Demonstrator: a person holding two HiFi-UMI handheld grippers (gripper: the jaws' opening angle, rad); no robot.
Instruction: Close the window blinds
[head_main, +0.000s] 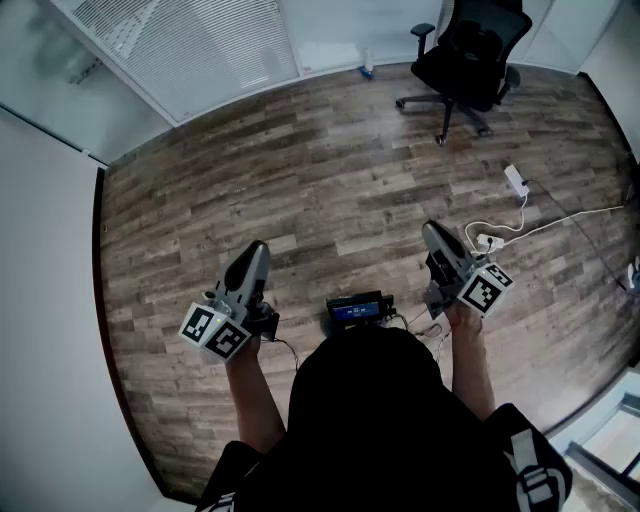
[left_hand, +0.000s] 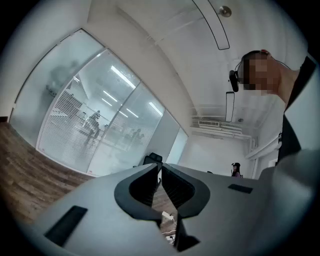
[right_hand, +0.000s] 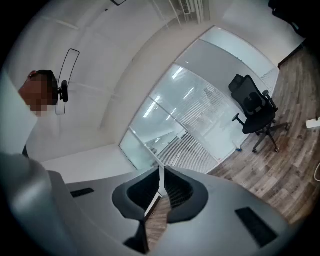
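The white slatted window blinds (head_main: 190, 50) hang behind a glass wall at the far left of the head view, well away from both grippers. They also show in the left gripper view as blinds (left_hand: 67, 125) and in the right gripper view as blinds (right_hand: 200, 137). My left gripper (head_main: 256, 252) is held low over the wooden floor, its jaws shut with nothing between them (left_hand: 160, 166). At the same height, my right gripper (head_main: 432, 232) is also shut and empty (right_hand: 161, 172). Neither gripper touches anything.
A black office chair (head_main: 470, 55) stands on its wheels at the far right, near the glass wall. A white power strip (head_main: 516, 180) and its cable lie on the floor to the right. A white wall (head_main: 40, 300) runs along the left. A distant person (left_hand: 235, 169) stands across the room.
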